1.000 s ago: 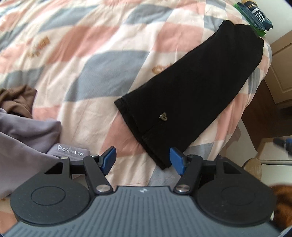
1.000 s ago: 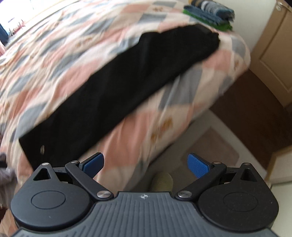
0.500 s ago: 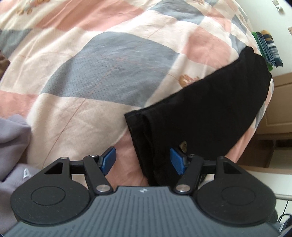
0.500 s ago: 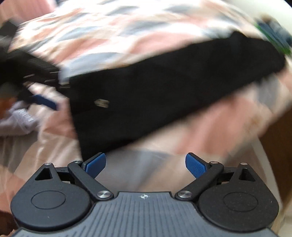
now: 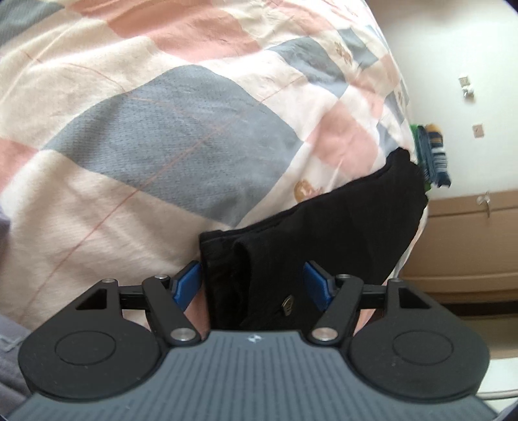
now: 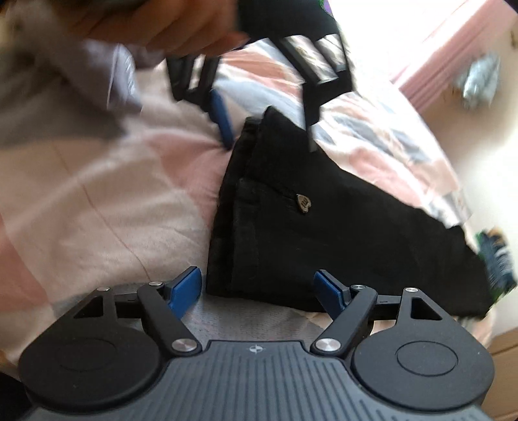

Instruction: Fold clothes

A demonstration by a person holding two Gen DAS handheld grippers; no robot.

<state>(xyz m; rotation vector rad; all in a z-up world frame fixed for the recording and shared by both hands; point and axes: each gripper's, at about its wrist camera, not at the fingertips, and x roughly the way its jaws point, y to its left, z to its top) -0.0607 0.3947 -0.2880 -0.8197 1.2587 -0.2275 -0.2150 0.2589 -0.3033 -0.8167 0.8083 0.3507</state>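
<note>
— What takes up most of the view?

— The bed [image 5: 181, 136], under a quilt checked in pink, grey and cream; it spreads ahead of both tongs and off to their sides.

— And the task's thing?

— The black garment [image 5: 340, 233] lies folded long on the quilt. Seen from the left tongs [image 5: 252, 285], its near end sits right between the two blue pads, and the rest runs ahead and to the right toward the bed's edge. Seen from the right tongs [image 6: 258, 290], the same near end lies just ahead of the pads, with its corner reaching in between them.

— How do the left tongs stand?

— Their jaws are opening, the cloth's end between them. One pad [image 5: 186, 283] sits just beside the cloth's left edge; the other stands over the black fabric (whether either presses on it cannot be told).

— And the right tongs?

— Closing, and the pads do not touch the cloth. The picture is blurred.

— Can either tongs be seen from the other side?

— Yes: from the right wrist the left tongs [image 6: 265, 124] show ahead, straddling the far corner of the garment's end, with a hand [image 6: 155, 22] above them at the top edge.

— Anything smaller?

— A stack of striped folded clothes [image 5: 432, 155] at the garment's far end, well ahead and right of the left tongs. Grey cloth [image 5: 9, 330] lies at their left. On the garment, a small metal badge [image 6: 303, 203] sits ahead of the right tongs.
</note>
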